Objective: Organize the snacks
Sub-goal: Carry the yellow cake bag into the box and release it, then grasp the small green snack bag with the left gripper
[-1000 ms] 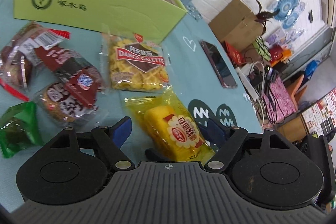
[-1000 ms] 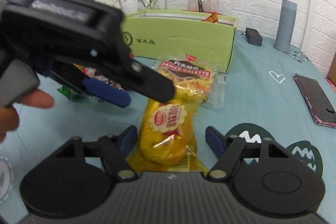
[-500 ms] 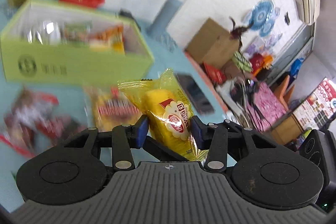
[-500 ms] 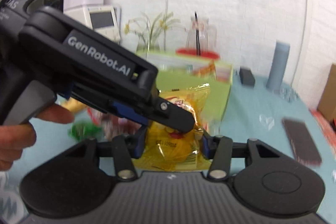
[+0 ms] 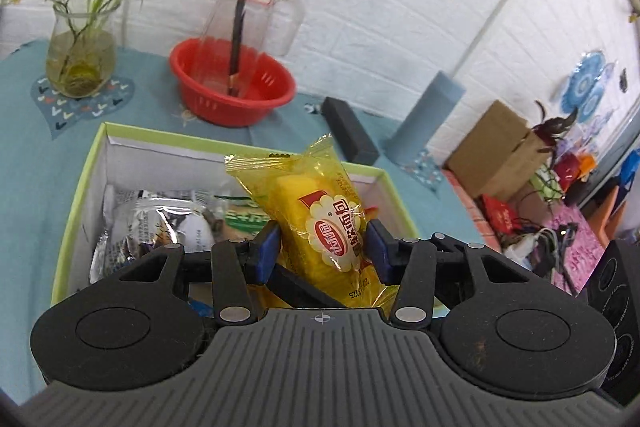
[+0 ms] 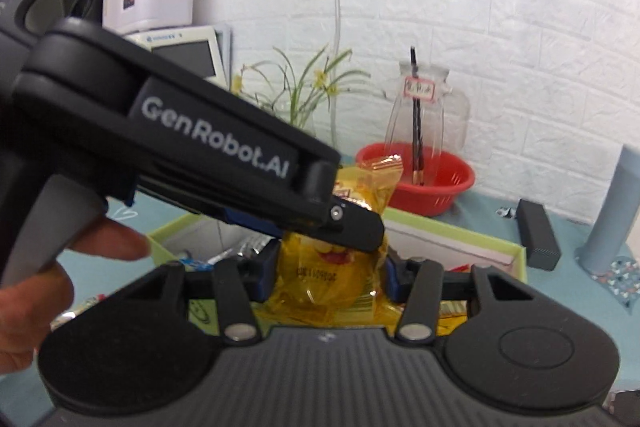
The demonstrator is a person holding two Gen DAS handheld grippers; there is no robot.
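A yellow bread pack [image 5: 320, 223] hangs above the open green box [image 5: 76, 195], held from two sides. My left gripper [image 5: 322, 247] presses its blue pads on the pack's middle while its jaws are opening slightly. In the right wrist view my right gripper [image 6: 332, 275] is shut on the same pack [image 6: 332, 267] lower down. There the left gripper [image 6: 320, 227] reaches in from the left, across the pack's top. The box [image 6: 460, 231] holds a silver pack [image 5: 160, 223] and other snacks, partly hidden.
Behind the box stand a red basin [image 5: 232, 87] holding a glass jug [image 5: 256, 11], a vase with a plant [image 5: 80, 63], a black block [image 5: 348, 131] and a grey-blue cylinder [image 5: 428, 115]. A person's hand [image 6: 24, 307] grips the left tool. Cardboard boxes and clutter lie beyond the table's right edge.
Both grippers closed on the yellow pack where it lay on the table, lifted it, and carried it forward until it hangs over the green box.
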